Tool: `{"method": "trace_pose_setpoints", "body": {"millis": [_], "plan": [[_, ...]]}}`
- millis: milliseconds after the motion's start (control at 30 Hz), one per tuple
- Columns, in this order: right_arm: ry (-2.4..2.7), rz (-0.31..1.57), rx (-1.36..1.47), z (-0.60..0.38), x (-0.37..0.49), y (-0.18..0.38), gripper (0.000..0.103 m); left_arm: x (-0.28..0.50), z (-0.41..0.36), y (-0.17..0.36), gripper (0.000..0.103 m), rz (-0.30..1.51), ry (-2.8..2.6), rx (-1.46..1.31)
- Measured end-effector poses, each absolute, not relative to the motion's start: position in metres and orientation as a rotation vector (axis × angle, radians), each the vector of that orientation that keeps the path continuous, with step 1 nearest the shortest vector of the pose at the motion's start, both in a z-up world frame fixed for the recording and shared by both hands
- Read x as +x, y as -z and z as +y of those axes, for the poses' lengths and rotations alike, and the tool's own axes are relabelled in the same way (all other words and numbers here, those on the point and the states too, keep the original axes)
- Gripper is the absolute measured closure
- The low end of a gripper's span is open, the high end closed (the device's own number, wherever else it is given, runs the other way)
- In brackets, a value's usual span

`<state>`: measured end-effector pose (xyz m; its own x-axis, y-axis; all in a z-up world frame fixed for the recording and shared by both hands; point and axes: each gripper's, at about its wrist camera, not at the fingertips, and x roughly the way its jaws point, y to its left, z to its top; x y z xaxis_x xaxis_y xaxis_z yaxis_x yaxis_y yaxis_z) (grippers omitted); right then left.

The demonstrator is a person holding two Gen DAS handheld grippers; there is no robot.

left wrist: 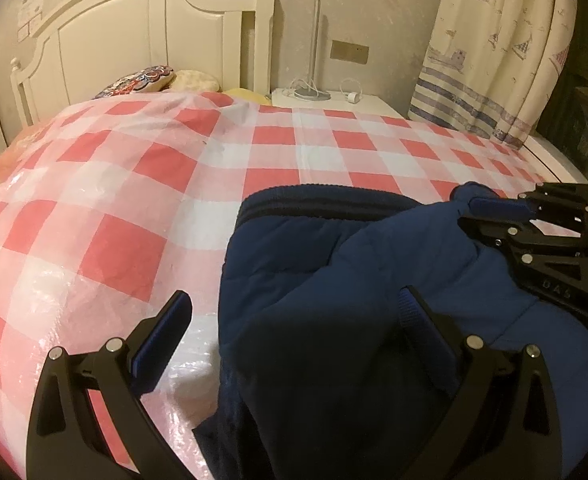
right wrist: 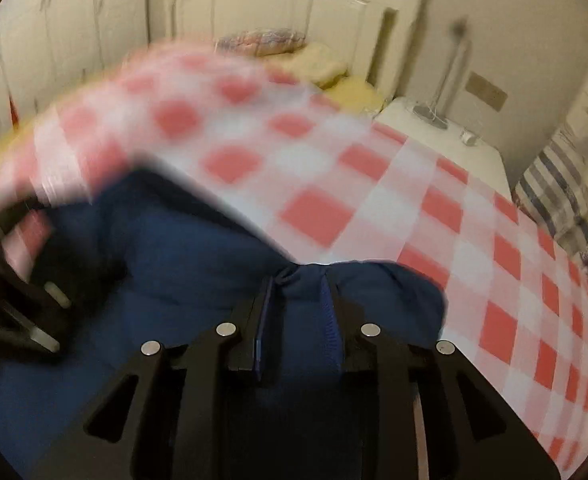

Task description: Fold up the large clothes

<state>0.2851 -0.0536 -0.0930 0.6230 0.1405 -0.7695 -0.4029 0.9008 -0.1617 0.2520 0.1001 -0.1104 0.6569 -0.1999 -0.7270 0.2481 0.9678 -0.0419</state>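
A navy blue padded jacket (left wrist: 334,280) lies bunched on the red-and-white checked bed cover (left wrist: 134,184). My left gripper (left wrist: 298,312) is open; its left finger is over the cover, its right finger rests on the jacket. My right gripper (left wrist: 478,204) shows at the right of the left wrist view, shut on a bunched edge of the jacket. In the blurred right wrist view the right gripper (right wrist: 297,280) pinches a fold of the jacket (right wrist: 182,264) between its fingers. The left gripper (right wrist: 22,288) is a dark blur at the left.
A white headboard (left wrist: 146,32) and pillows (left wrist: 154,78) are at the far end of the bed. A white nightstand (left wrist: 334,102) with a lamp stands beside it. A patterned curtain (left wrist: 494,48) hangs at the right.
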Motion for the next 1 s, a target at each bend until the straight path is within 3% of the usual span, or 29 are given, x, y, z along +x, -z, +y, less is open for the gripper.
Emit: {"method": "trace_pose_setpoints", "body": {"millis": [167,233,267,300,333,533,667,733,1000], "plan": [[-0.271,0.843,-0.371,-0.050,0.275,0.077,0.077,0.212,0.116,0.072,0.002,0.664,0.106,0.163],[-0.317,0.809,-0.327,-0.052,0.262,0.065,0.072,0.187,0.135,0.052,0.002,0.607,0.068,0.141],[-0.328,0.795,-0.311,-0.053,0.257,0.061,0.065,0.173,0.145,0.042,0.002,0.584,0.059,0.115],[-0.350,0.765,-0.288,-0.053,0.246,0.054,0.046,0.153,0.156,0.031,0.002,0.556,0.059,0.077],[-0.373,0.743,-0.277,-0.052,0.238,0.049,0.034,0.139,0.160,0.024,0.002,0.538,0.068,0.059],[-0.425,0.709,-0.385,-0.024,0.211,0.050,0.034,0.053,0.123,0.007,0.002,0.472,0.309,0.093],[-0.415,0.746,-0.424,-0.020,0.214,0.064,0.034,0.055,0.081,0.073,0.002,0.632,0.272,0.245],[-0.430,0.773,-0.368,-0.029,0.216,0.069,0.030,0.049,0.090,0.108,0.002,0.627,0.269,0.139],[-0.405,0.776,-0.430,-0.012,0.210,0.061,0.031,0.045,0.097,0.119,0.002,0.638,0.267,0.063]]}}
